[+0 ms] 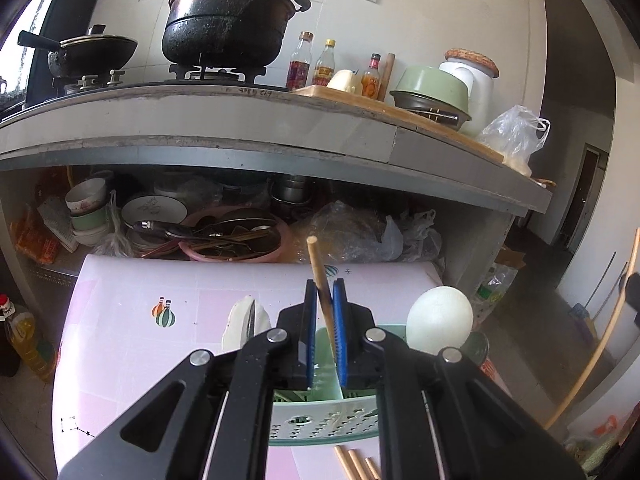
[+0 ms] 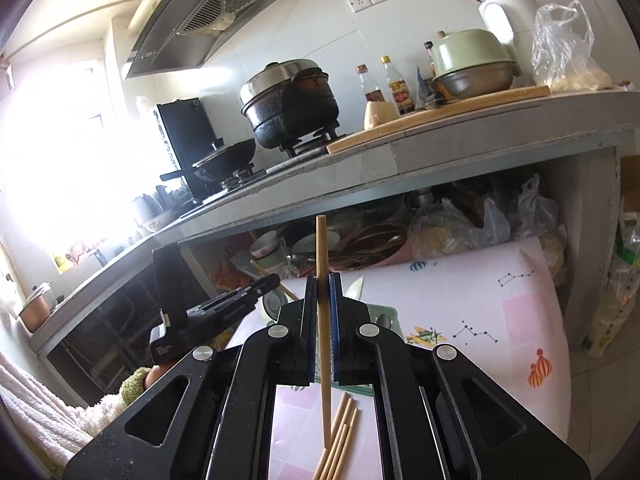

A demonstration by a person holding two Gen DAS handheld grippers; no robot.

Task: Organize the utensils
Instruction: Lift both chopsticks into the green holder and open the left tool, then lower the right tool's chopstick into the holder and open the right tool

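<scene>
Two grippers (left, right) each clamp one chopstick.

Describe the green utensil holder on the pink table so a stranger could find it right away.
Start at the low table with the pink patterned cover in front of the kitchen counter. Near its front edge stands the mint-green plastic utensil holder, beside a pale upturned bowl. Unlike everything nearby, it has a perforated front wall and an inner divider.
</scene>
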